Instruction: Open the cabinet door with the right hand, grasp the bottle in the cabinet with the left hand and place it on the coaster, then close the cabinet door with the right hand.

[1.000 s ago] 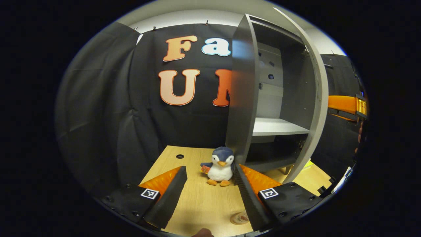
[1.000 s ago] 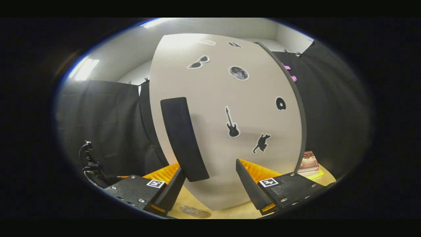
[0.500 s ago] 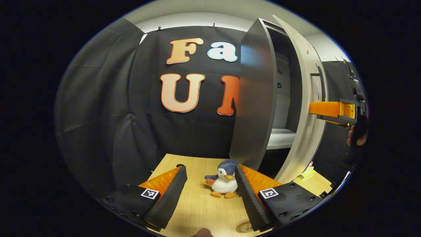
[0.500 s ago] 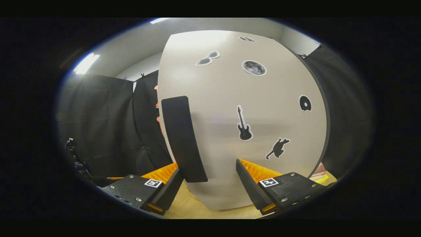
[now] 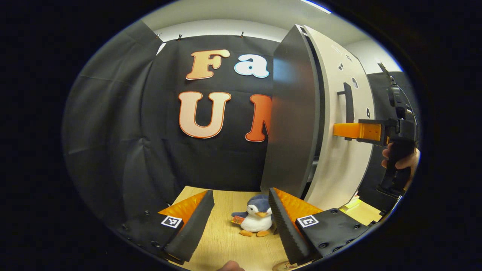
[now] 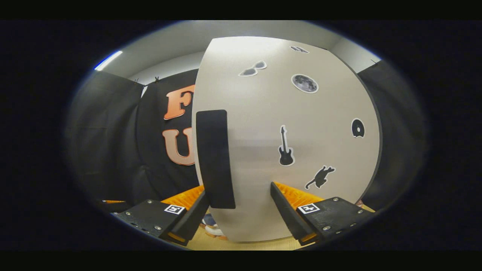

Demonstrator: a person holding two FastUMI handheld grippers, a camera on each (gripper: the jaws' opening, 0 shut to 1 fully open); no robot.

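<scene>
Door (image 6: 286,124) now nearly shut (gap closing since a second ago); right gripper (image 6: 239,205) at 6 o'clock, spread wide, left gripper (image 5: 241,226) released; closing step almost done.

One cabinet, one toy, two grippers, six stickers.

Single cabinet (image 5: 293,124) at right of centre in the left gripper view, with one door (image 6: 263,124), one dark handle (image 6: 214,158) at the door's left side, and six stickers (image 6: 285,151) counted across the door: one pair of glasses, one moon, one guitar, one cat, one disc, and one more cut by the upper edge. One penguin toy (image 5: 256,220) at lower centre, on one wooden table (image 5: 226,241). Two grippers, left gripper (image 5: 240,192) and right gripper (image 6: 238,190), two spread fingers each. One hand (image 5: 404,160) at the far right.
</scene>
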